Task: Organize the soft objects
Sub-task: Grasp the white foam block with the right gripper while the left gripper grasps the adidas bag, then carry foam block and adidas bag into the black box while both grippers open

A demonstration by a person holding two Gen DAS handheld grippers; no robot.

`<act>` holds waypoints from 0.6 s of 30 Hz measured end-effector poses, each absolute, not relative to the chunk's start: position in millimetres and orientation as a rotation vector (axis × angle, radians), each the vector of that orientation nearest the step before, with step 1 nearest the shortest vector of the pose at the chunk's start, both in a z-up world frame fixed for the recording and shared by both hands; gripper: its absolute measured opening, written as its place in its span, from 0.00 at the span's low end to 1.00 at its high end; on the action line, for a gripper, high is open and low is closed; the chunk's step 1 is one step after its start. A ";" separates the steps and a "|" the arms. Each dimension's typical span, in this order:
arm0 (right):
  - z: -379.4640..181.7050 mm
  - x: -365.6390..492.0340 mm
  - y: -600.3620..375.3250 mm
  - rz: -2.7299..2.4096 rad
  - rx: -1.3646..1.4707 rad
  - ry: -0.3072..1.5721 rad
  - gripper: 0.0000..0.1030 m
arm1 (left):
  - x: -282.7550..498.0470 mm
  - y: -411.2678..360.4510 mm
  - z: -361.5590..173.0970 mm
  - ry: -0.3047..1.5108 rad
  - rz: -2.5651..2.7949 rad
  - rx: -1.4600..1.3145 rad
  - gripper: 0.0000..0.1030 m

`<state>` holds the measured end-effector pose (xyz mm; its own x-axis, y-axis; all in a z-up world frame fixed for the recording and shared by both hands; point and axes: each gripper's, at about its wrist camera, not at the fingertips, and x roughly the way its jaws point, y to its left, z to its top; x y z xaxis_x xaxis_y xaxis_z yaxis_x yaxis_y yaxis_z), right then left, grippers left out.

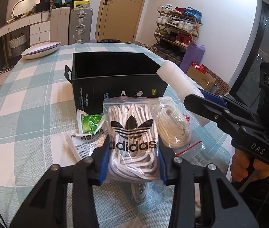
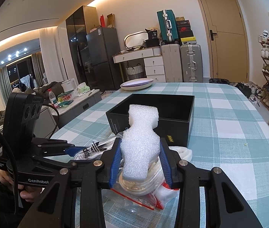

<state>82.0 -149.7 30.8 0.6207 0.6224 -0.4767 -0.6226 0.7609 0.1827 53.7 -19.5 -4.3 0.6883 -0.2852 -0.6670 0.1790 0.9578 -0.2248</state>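
On the checked tablecloth (image 1: 30, 98), left tool (image 1: 133, 152) grips the lace bag (image 1: 132, 133), right tool (image 2: 141, 163) the foam (image 2: 140, 148).

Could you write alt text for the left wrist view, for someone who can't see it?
The left gripper squeezes a clear bag of white Adidas shoelaces on a checked tablecloth. Behind stands an open black box; at right, the right gripper holds a white foam piece.

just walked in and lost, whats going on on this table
A person is sorting soft items beside an open black box, a gripper in each hand. The left gripper is clamped on an adidas bag of laces. The right gripper holds a white foam piece short of the box.
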 end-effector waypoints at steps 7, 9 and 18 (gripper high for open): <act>33.0 84.9 -153.0 0.707 0.004 0.535 0.38 | 49.3 -15.7 7.3 0.729 -0.241 -0.147 0.37; 34.7 85.2 -154.6 0.702 0.006 0.530 0.38 | 47.2 -14.0 12.3 0.708 -0.231 -0.145 0.38; 42.6 89.6 -165.9 0.672 0.018 0.529 0.38 | 48.5 -6.0 32.0 0.651 -0.183 -0.122 0.38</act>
<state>89.6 -165.9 42.6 0.6559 0.5975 -0.4612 -0.5885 0.7875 0.1833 48.5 -6.0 32.0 0.7800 -0.2074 -0.5904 0.1309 0.9767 -0.1702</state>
